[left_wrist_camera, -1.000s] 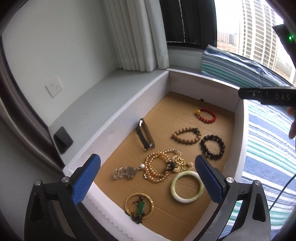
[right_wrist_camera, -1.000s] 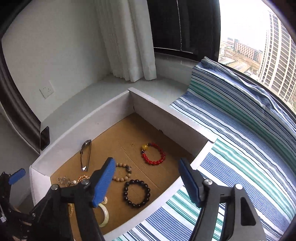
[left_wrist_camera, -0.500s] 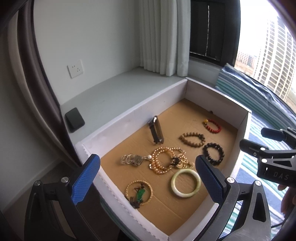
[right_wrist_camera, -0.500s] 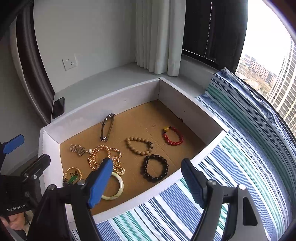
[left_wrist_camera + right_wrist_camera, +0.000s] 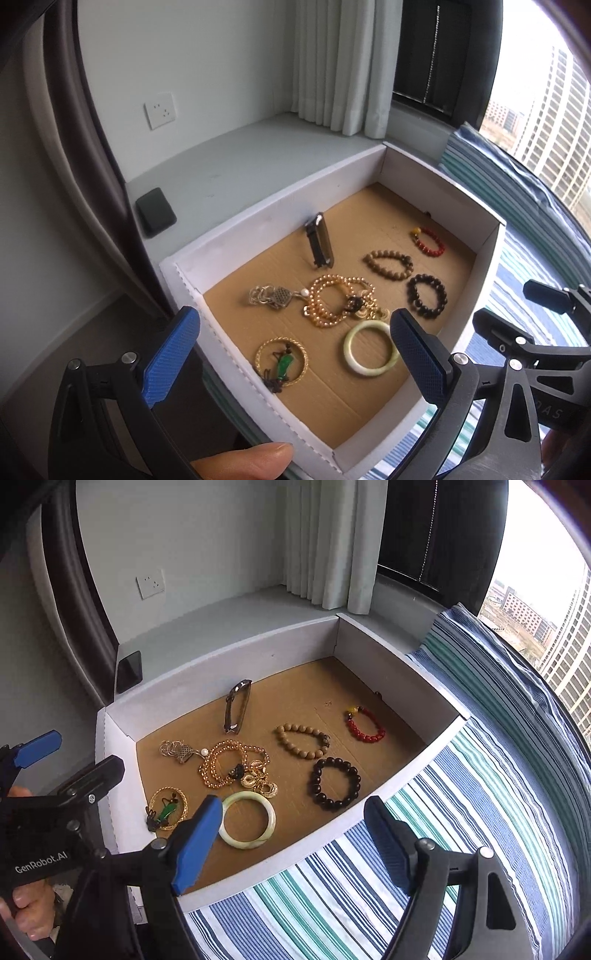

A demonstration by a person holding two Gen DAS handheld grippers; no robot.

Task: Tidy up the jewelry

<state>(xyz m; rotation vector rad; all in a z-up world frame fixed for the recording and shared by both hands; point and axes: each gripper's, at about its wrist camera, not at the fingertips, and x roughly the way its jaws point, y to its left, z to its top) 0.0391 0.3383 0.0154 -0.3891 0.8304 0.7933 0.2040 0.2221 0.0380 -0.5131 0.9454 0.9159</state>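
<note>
A white box (image 5: 258,229) with a brown cardboard floor holds the jewelry: a pale jade bangle (image 5: 371,347), a black bead bracelet (image 5: 412,291), a wooden bead bracelet (image 5: 373,266), a red bead bracelet (image 5: 424,246), a tangled gold bead necklace (image 5: 325,314), a gold ring with a green pendant (image 5: 286,365), a silver chain piece (image 5: 273,297) and a dark hair clip (image 5: 319,243). My left gripper (image 5: 293,314) hangs open above the box's near left side. My right gripper (image 5: 292,801) hovers over the near wall beside the bangle (image 5: 247,819), jaws opening, nothing between them.
The box sits between a grey window ledge (image 5: 229,162) and striped bedding (image 5: 443,830). A black phone (image 5: 155,216) lies on the ledge below a wall socket (image 5: 160,110). White curtains (image 5: 340,66) hang behind. A thumb (image 5: 243,459) shows at the bottom edge.
Both grippers have rolled and drawn back, so the whole box now shows in both views. The right gripper has slid left along the box. No jewelry has moved.
</note>
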